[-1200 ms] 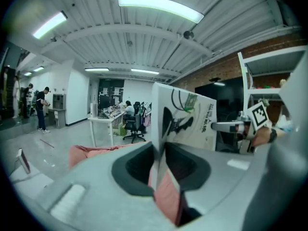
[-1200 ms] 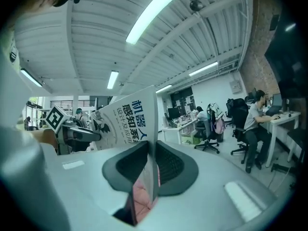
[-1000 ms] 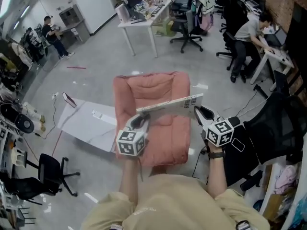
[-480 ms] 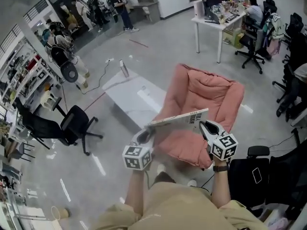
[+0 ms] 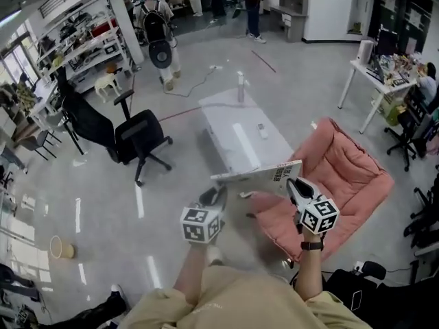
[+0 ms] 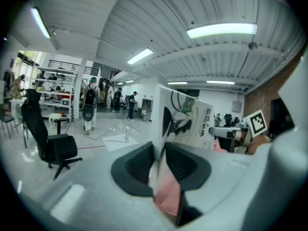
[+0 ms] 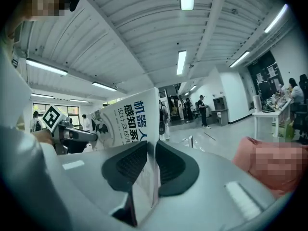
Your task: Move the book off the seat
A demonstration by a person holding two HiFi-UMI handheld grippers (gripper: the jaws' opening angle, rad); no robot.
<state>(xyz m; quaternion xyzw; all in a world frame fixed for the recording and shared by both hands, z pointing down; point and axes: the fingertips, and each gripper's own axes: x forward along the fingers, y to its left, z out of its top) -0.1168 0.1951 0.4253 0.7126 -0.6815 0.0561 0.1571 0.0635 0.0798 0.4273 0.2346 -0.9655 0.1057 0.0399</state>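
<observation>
Clenching fingers point(image 6: 137, 162) of L gripper point(image 5: 217, 193) & R gripper point(image 5: 294, 184) on opposite ends of book point(image 5: 257, 175); holding long axis crosswise, left of seat point(image 5: 346, 177), facing desk point(image 5: 230, 125).

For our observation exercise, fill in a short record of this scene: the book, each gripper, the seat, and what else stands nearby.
book: lifted in the air, held at both ends
left gripper: shut on the book's left end
right gripper: shut on the book's right end
seat: pink, cushioned, on the floor at right
nearby: low white table; black office chair
</observation>
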